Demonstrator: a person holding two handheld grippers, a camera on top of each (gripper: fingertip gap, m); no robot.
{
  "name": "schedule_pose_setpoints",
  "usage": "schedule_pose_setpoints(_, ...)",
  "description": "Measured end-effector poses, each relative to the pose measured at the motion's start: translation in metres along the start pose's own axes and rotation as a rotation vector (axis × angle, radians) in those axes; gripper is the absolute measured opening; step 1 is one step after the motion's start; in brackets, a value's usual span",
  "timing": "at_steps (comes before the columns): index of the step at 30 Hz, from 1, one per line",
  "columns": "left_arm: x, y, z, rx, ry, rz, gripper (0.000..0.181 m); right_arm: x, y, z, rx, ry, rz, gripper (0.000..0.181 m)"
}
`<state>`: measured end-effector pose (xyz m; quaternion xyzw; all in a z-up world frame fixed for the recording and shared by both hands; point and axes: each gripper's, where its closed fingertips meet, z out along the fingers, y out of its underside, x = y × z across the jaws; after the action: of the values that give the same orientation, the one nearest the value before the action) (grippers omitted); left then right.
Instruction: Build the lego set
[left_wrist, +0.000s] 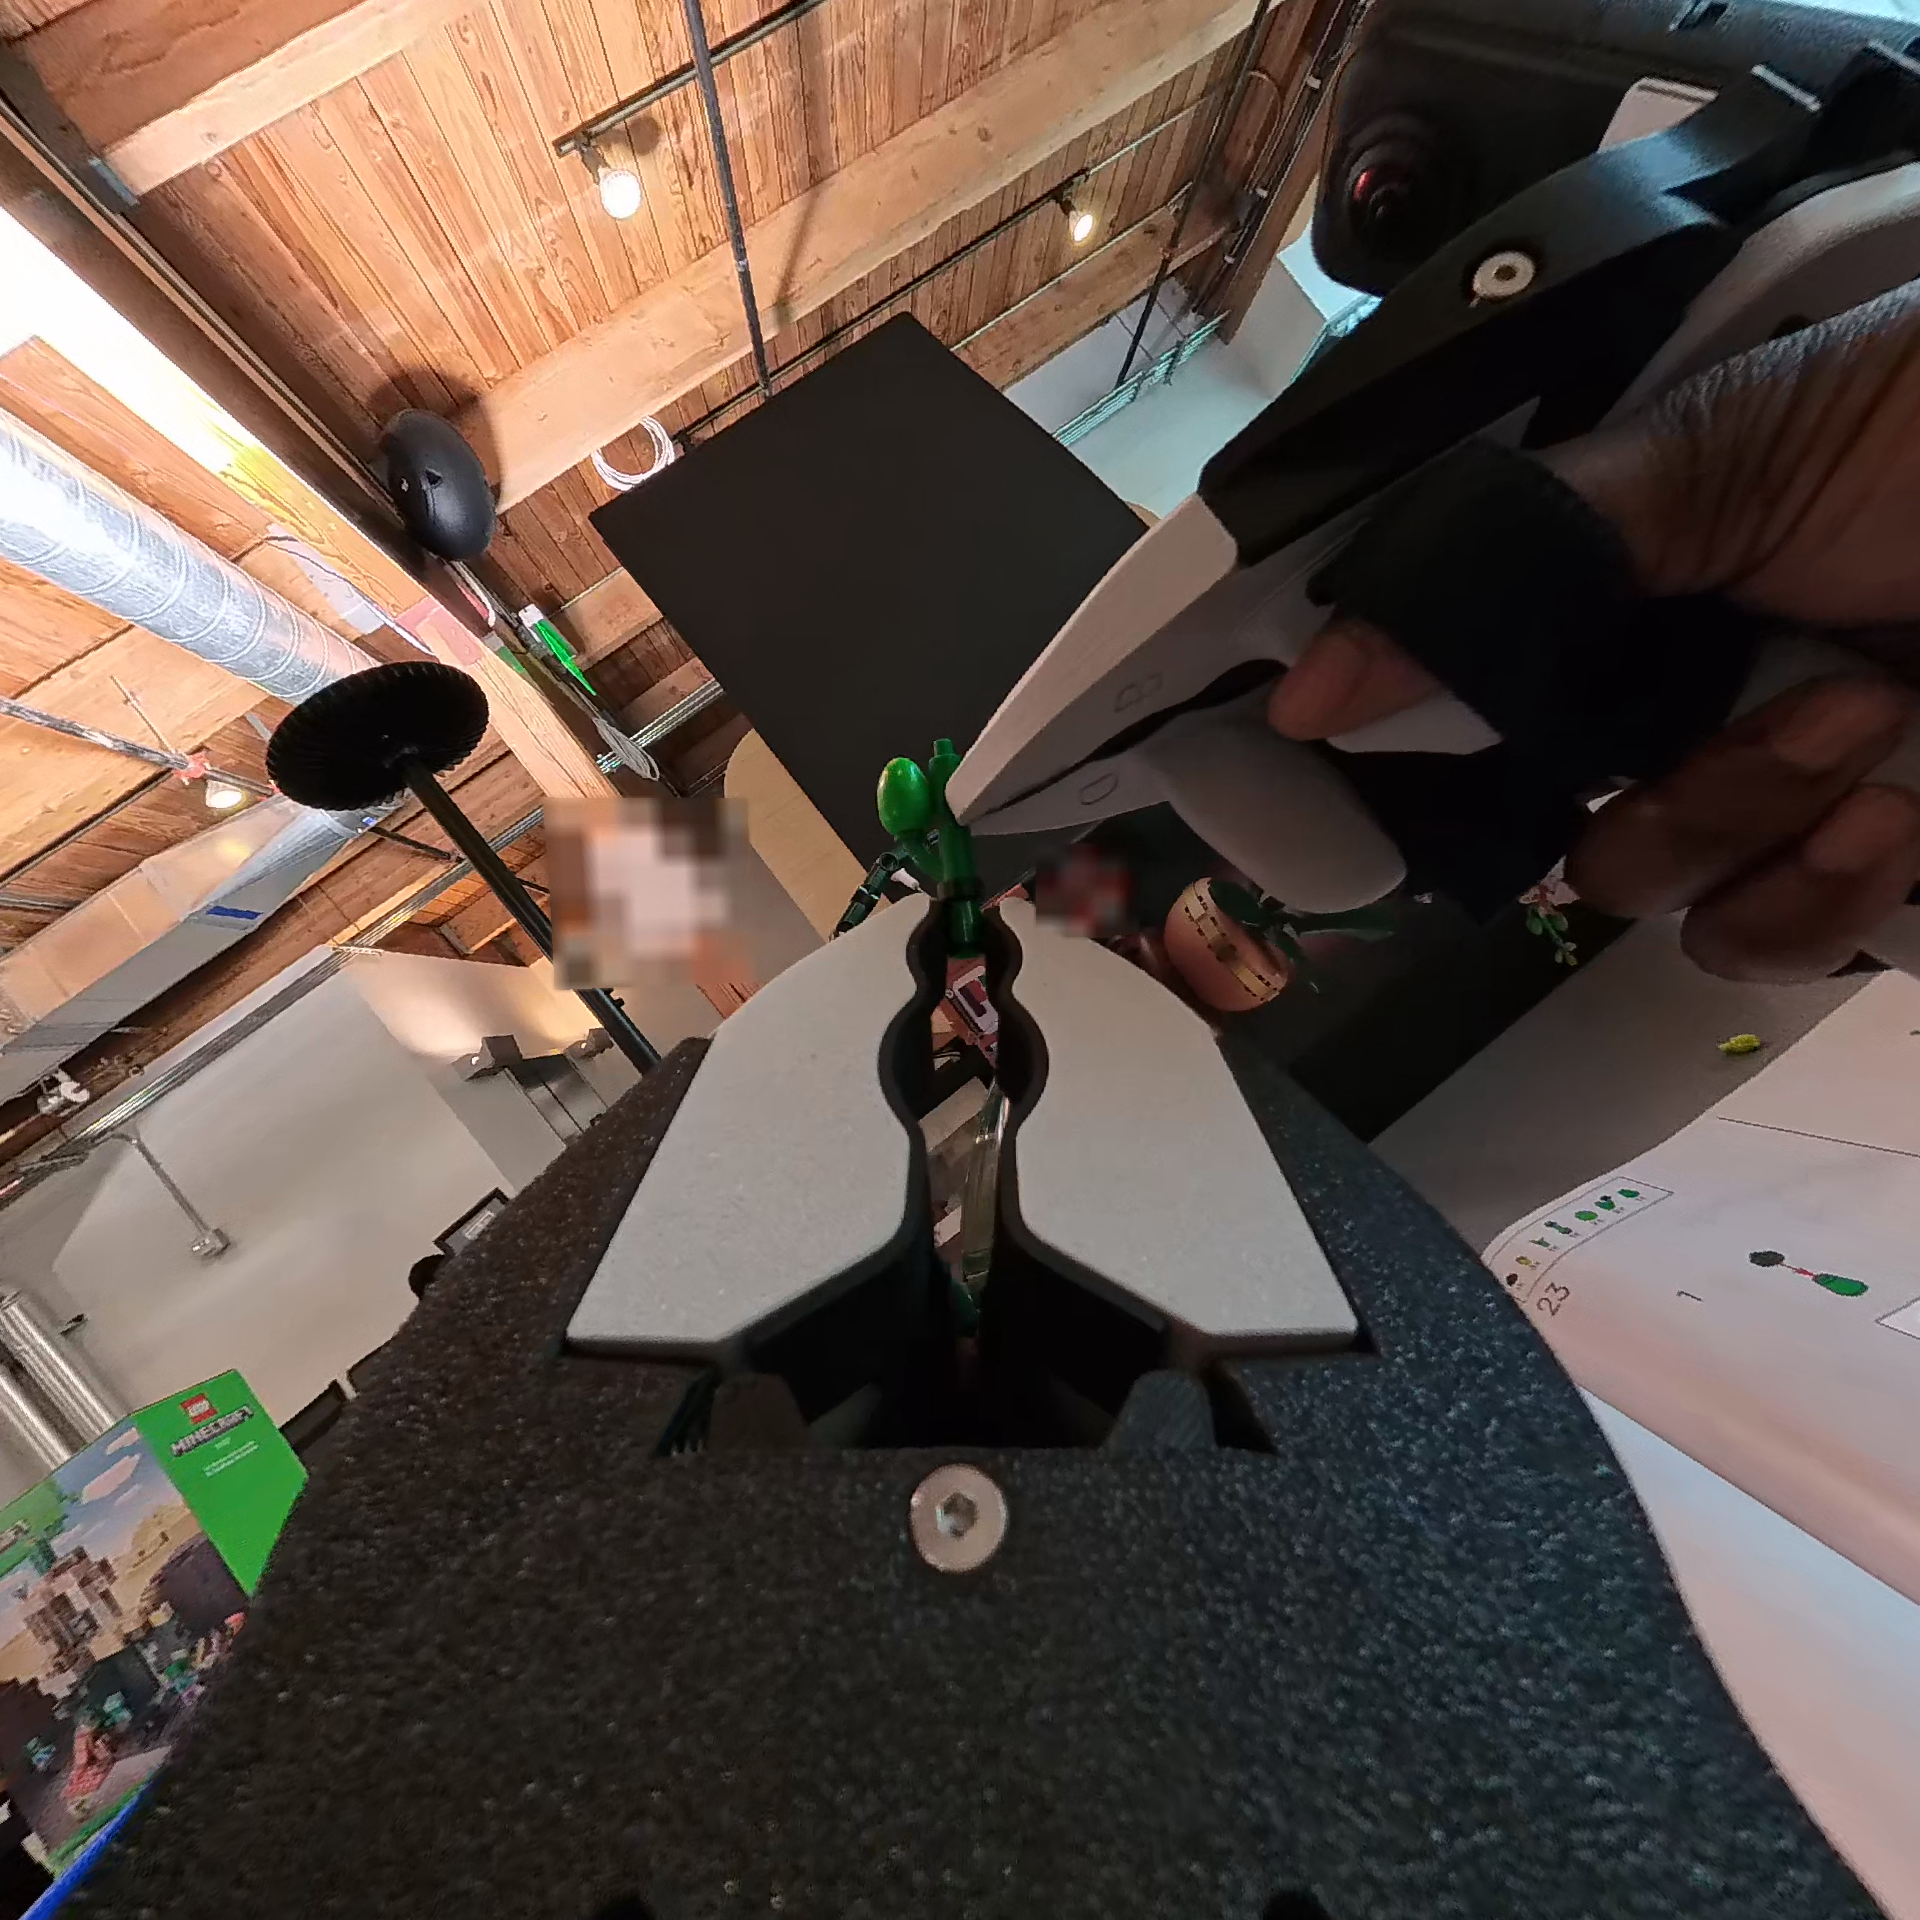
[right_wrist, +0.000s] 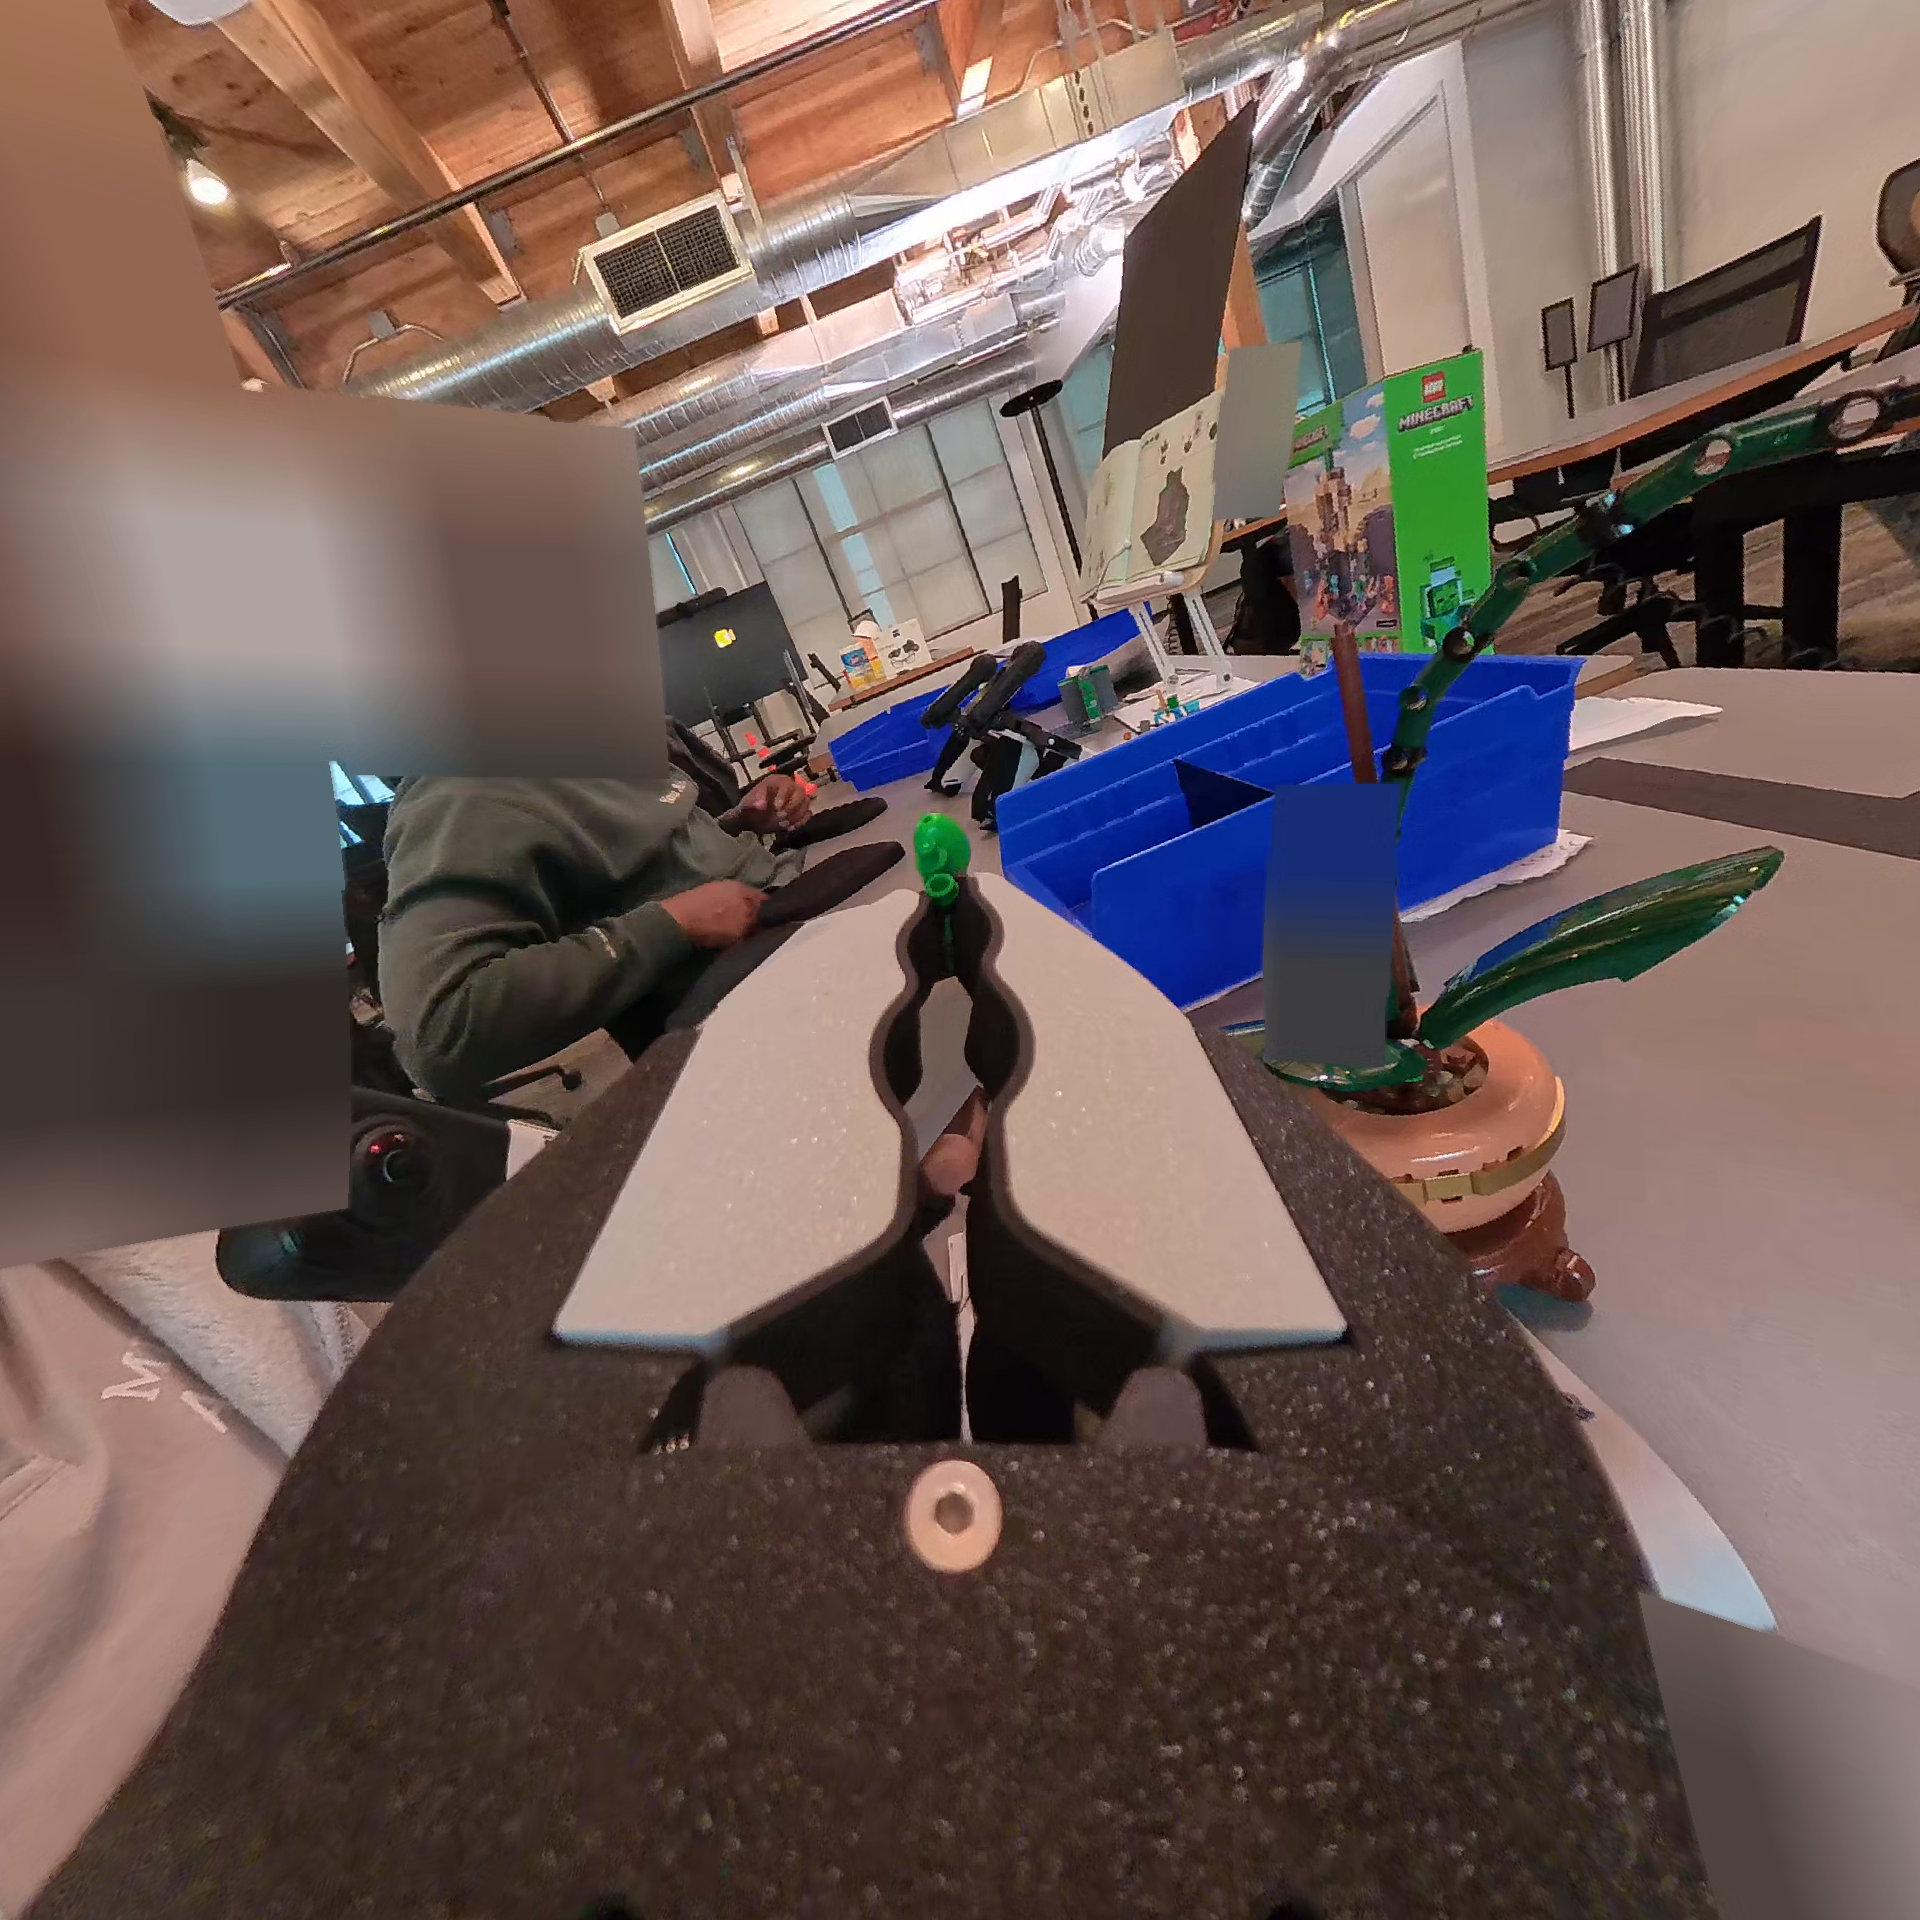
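Observation:
A small green stem (left_wrist: 958, 868) with a bright green bud (left_wrist: 902, 795) is held up in the air. My left gripper (left_wrist: 964, 914) is shut on the stem's lower end. My right gripper (left_wrist: 961, 808) comes in from the right, held by a gloved hand (left_wrist: 1714, 644), with its tips pinched on the stem's upper part beside the bud. In the right wrist view, my right gripper (right_wrist: 948, 902) is shut on the stem (right_wrist: 943, 920), with the bud (right_wrist: 940, 840) just past its tips. The built plant in a tan pot (right_wrist: 1439, 1127) stands on the table to the right.
An open instruction booklet (left_wrist: 1683, 1278) lies on the grey table (right_wrist: 1714, 1039), with a small yellow-green piece (left_wrist: 1737, 1044) nearby. Blue bins (right_wrist: 1288, 790) and a green set box (right_wrist: 1392, 520) stand behind. A person in a green sweater (right_wrist: 540, 904) sits at the left. The grippers are tip to tip, or close to it.

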<state>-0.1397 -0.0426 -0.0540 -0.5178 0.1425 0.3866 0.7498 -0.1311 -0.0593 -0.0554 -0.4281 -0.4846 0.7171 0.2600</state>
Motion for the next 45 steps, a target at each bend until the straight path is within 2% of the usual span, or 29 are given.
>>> schedule_pose_setpoints(7,0.001,0.0,0.0,-0.001,0.001,0.011,0.005,0.0,0.001,-0.001,-0.014,0.007,-0.008,0.003)
schedule_pose_setpoints(11,0.0,-0.001,0.0,0.005,0.004,-0.027,0.005,-0.002,-0.001,0.0,-0.018,0.034,-0.078,0.005)
schedule_pose_setpoints(15,-0.003,0.0,0.0,0.005,-0.001,-0.058,0.005,-0.004,0.0,0.002,-0.047,0.046,-0.129,0.021)
schedule_pose_setpoints(17,-0.004,0.001,0.0,0.005,-0.001,-0.059,0.005,-0.003,-0.006,0.0,-0.03,0.059,-0.158,0.023)
schedule_pose_setpoints(20,-0.002,0.0,0.0,0.007,0.001,-0.051,0.005,-0.002,-0.017,-0.003,0.004,0.078,-0.217,0.017)
schedule_pose_setpoints(27,0.0,0.0,0.001,0.004,0.011,-0.047,0.005,-0.001,-0.011,0.003,-0.067,0.082,-0.271,0.004)
schedule_pose_setpoints(45,0.008,0.004,0.0,-0.016,0.074,-0.046,0.005,0.004,-0.001,-0.004,-0.15,0.08,-0.254,0.003)
